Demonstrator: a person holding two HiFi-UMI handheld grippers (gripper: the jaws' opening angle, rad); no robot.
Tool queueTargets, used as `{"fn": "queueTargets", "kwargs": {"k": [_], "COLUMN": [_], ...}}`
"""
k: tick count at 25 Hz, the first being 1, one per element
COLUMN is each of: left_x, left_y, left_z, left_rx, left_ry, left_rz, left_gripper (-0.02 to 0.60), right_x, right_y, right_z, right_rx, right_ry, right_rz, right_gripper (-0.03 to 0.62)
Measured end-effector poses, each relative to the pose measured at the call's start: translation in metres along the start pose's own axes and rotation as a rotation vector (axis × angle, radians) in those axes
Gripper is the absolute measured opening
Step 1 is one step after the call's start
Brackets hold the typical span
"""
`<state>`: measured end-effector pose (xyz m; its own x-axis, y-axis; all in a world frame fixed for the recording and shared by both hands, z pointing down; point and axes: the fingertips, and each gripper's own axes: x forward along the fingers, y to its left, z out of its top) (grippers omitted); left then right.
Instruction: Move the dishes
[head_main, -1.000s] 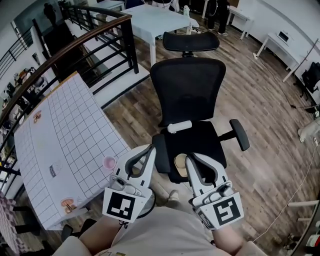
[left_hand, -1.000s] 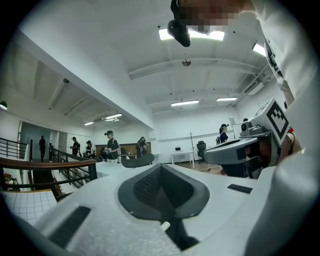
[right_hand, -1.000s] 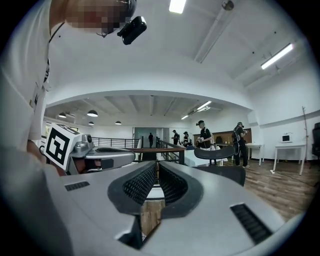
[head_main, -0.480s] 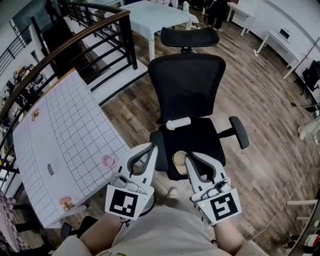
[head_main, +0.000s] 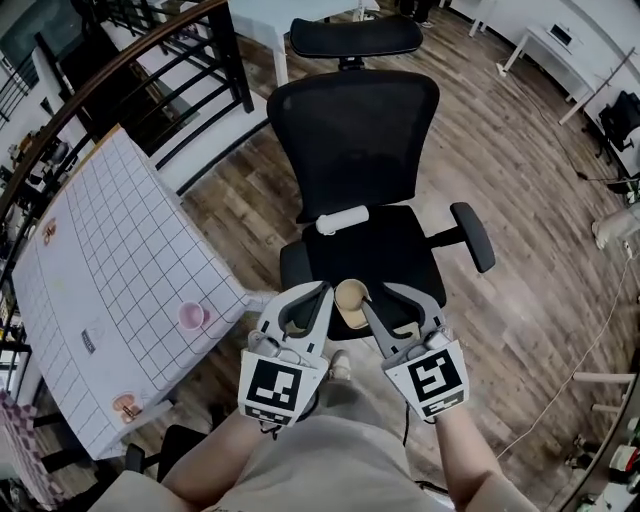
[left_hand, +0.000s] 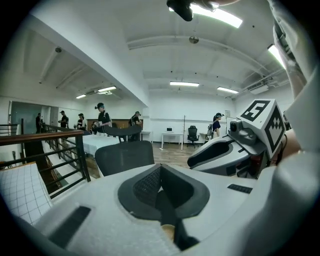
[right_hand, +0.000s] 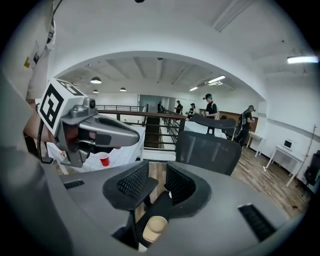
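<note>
Black mesh back, matt seat on the chair (head_main: 357, 140); wood-plank floor (head_main: 520, 170) under it, slight sheen; table (head_main: 110, 260) left of it, matt gridded cover; smooth beige bowl (head_main: 350, 298) on it

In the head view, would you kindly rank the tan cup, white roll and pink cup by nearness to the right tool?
1. Tan cup, on the seat's front edge, beside the right tool.
2. White roll, at the seat's back.
3. Pink cup, on the table, far left.

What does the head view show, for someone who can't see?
The left gripper and right gripper hover over a black chair with a tan dish on its seat. A checked table with a pink cup stands to the left.
</note>
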<state>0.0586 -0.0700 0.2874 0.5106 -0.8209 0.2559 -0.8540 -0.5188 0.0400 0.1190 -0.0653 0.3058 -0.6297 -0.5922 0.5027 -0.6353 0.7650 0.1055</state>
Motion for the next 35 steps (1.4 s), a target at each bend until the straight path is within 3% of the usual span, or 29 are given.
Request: {"fn": "queueTargets", "kwargs": {"k": [3,7,15,24,35], "left_x": [0.018,0.033,0.067,0.092,0.119], "left_y": [-0.01,-0.021,-0.042,-0.082,-0.105], "left_z": [-0.024,-0.058,-0.141,-0.229,-0.314], "left_rx": [-0.019,-0.041,-0.109,-0.154,-0.242], "left_ry": [0.057,0.117,0.254,0.399,0.483], "left_rz": [-0.024,-0.048,-0.127,-0.227,-0.203], "left_gripper": [0.014,0.014,0.014,0.014,0.014], "right_x": [0.013,0.03,0.063,0.09,0.132], "right_y": [-0.009,-0.016,-0.02,-0.044,-0.047], "right_z": [-0.032,-0.081,-0.176,-0.273,-0.369], "right_rx": [0.039,0.179,0.245,0.419,0.572], "right_ry": [0.046,0.116,0.279,0.396,0.461], "right_rz": [0.009,0.034,0.02,-0.056,-0.061], "right_gripper": [0.115,0.115,0.115,0.114,0.092]}}
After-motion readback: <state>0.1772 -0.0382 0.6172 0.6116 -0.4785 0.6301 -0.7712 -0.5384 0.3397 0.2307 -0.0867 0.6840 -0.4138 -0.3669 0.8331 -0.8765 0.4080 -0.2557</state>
